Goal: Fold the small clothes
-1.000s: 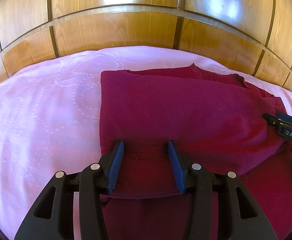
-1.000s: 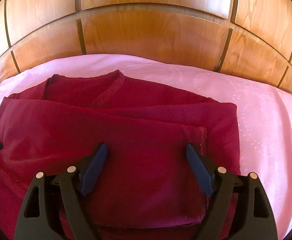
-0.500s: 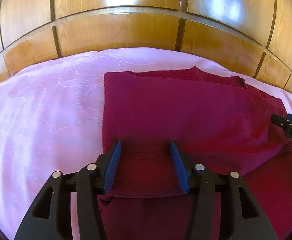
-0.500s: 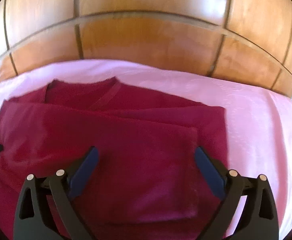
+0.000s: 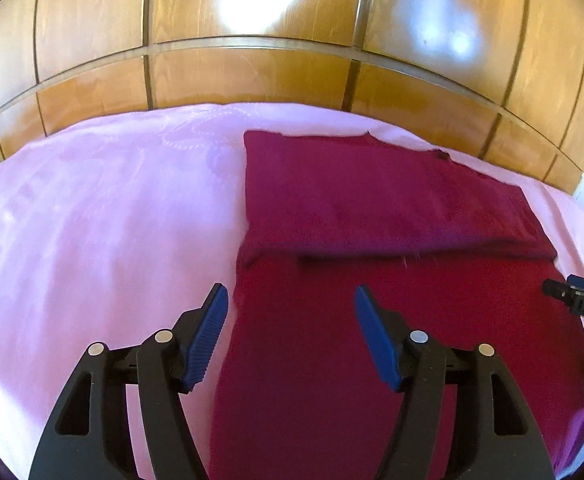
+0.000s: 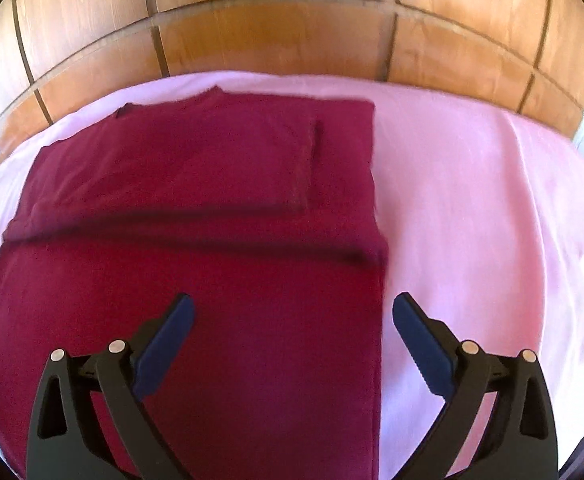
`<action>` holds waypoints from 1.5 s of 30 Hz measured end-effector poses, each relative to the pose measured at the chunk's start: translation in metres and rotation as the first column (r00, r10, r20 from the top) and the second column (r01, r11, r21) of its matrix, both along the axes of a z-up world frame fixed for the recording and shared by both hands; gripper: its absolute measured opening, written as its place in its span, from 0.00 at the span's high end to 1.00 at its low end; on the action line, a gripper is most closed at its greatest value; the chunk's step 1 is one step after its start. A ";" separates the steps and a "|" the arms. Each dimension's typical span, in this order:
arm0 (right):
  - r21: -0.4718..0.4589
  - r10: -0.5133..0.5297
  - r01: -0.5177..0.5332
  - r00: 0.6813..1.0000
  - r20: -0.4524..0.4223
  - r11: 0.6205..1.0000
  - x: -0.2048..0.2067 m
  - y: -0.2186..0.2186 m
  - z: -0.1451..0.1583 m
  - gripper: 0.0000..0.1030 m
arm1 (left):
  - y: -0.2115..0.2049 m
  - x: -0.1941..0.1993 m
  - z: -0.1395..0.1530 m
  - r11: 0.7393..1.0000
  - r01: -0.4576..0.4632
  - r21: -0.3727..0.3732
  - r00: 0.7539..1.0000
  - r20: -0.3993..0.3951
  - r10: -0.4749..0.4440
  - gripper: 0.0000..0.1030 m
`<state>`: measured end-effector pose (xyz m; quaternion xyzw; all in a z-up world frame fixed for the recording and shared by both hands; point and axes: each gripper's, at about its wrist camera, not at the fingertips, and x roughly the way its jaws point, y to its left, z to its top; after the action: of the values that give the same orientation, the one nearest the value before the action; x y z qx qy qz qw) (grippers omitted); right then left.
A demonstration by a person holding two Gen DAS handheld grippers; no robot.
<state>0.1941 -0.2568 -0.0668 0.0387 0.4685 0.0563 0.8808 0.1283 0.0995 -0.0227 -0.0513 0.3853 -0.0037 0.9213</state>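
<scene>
Left wrist view: the left gripper (image 5: 288,312) hangs released, fingers (image 5: 208,332) spread wide and grasping nothing. The shirt (image 5: 392,300) lies flat on the pink bed (image 5: 92,220), ahead and mostly to the right of this gripper. Its left edge runs between the two fingers, so the left finger is over bare bed and the right finger over cloth. A folded-over flap covers the far part of the shirt, and its near edge runs crosswise, ahead of the fingertips. At the shirt's right side the tip of the right gripper (image 5: 576,304) shows.

Right wrist view: the right gripper (image 6: 292,316) is likewise released and empty. The shirt (image 6: 196,280) lies ahead and to the left; its right edge passes between the fingers (image 6: 420,344), nearer the right one. The flap's edge again runs crosswise beyond the fingertips.

The shirt's long axis seems to run away from the grippers toward the wooden panel (image 6: 276,36). Each gripper straddles its own side edge, so a further fold lengthwise would likely start from the near end, each taking the nearer corner.
</scene>
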 end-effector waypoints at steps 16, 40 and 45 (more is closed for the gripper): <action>0.181 0.000 0.009 0.999 -0.048 0.983 -0.120 -0.062 -0.002 0.05 | 0.021 -0.127 -0.020 0.994 0.092 -0.064 0.990 -0.100 -0.098 0.44; 0.431 0.164 -0.159 0.986 0.025 0.888 -0.165 -0.050 0.064 0.92 | 0.030 -0.132 0.033 0.869 0.233 -0.436 0.960 -0.037 -0.276 0.92; 0.491 0.086 -0.092 0.996 0.035 0.866 -0.117 -0.051 0.063 0.92 | 0.028 -0.075 0.036 0.873 0.215 -0.438 0.970 -0.008 -0.243 0.92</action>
<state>0.0772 -0.3082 -0.0036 0.2397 0.4346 0.2145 0.8412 0.0529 0.1272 0.0138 -0.2094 0.4067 -0.1966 0.8672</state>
